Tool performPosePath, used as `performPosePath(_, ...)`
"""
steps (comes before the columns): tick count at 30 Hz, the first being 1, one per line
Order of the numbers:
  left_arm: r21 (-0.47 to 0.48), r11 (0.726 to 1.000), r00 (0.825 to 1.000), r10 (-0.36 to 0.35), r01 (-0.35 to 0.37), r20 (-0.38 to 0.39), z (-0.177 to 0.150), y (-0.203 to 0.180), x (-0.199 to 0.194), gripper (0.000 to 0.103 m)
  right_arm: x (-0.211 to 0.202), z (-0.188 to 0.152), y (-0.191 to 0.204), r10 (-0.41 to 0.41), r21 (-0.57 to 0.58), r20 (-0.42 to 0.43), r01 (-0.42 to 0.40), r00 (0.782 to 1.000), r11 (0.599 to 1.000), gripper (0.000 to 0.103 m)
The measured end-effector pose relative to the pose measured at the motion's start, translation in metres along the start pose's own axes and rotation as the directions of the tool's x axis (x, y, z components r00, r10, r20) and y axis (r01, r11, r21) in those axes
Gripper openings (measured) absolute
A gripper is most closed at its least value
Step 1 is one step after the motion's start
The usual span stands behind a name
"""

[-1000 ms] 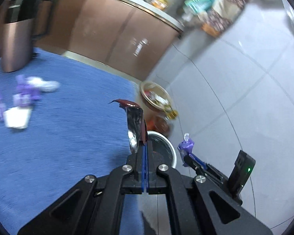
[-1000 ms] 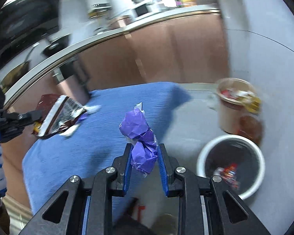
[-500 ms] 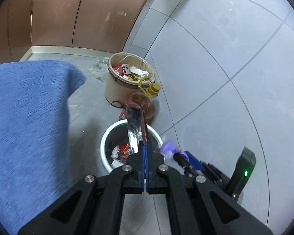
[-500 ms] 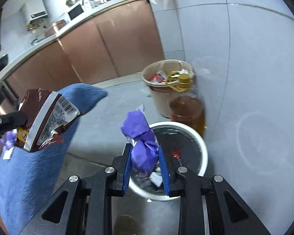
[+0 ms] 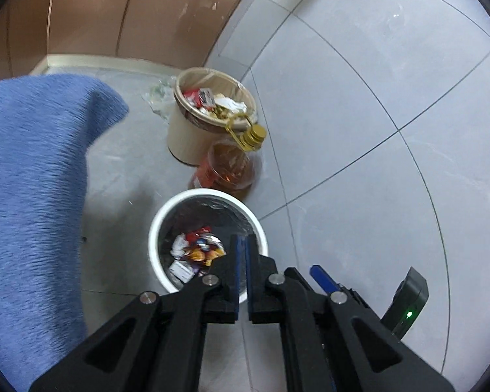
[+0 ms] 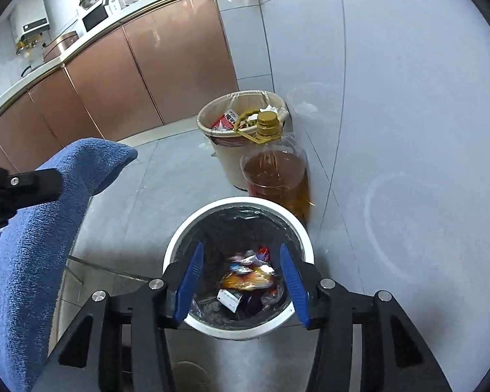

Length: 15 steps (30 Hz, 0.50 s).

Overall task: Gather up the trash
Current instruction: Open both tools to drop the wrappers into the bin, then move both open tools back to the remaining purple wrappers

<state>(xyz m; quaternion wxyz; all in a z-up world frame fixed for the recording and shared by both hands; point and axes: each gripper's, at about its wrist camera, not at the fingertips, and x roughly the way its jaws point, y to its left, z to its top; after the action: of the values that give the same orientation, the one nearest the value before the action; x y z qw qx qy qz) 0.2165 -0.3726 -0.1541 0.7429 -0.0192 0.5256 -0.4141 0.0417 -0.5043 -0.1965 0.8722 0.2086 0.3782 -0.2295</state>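
Observation:
A white-rimmed trash bin with a black liner stands on the floor and holds several wrappers. It also shows in the right wrist view, with mixed trash inside. My left gripper hangs over the bin's right rim, its blue pads nearly together with a thin gap and nothing between them. My right gripper is wide open and empty, right above the bin's mouth. The left gripper's arm shows at the left edge of the right wrist view.
A beige bin full of rubbish stands behind the white one, with a large oil bottle between them. The blue-covered table is at the left. Brown cabinets and a tiled wall lie beyond.
Both grippers moved over the white bin. The left gripper let go of the brown snack wrapper and the right opened and dropped the purple wrapper. Both are now empty.

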Motion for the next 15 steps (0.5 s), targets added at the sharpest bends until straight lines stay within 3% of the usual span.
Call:
performPosePath(4,0.039,0.995,0.993,0.085,-0.088,0.077,-0.014,0.008,-0.033,0.003,-0.009,-0.002,0.012,0.008,-0.013,0.016,-0.007,1.000,1.000,0.060)
performPosePath(7,0.031,0.991,0.981,0.127,-0.132,0.146,-0.025,0.018,-0.059,0.003,-0.022,-0.003,0.026,0.011,-0.039,0.042,-0.009,0.999,0.999,0.074)
performPosePath(11,0.023,0.977,0.944,0.200,-0.214,0.261,-0.046,0.033,-0.105,0.003,-0.049,-0.004,0.047,0.008,-0.082,0.098,0.000,0.995,0.997,0.086)
performPosePath(13,0.020,0.968,0.927,0.232,-0.249,0.295,-0.055,0.038,-0.123,0.003,-0.064,-0.004,0.057,0.012,-0.095,0.133,0.000,0.991,0.995,0.098)
performPosePath(15,0.015,0.958,0.909,0.268,-0.287,0.320,-0.067,0.047,-0.143,0.003,-0.079,-0.004,0.066,0.029,-0.107,0.166,-0.011,0.986,0.994,0.103)
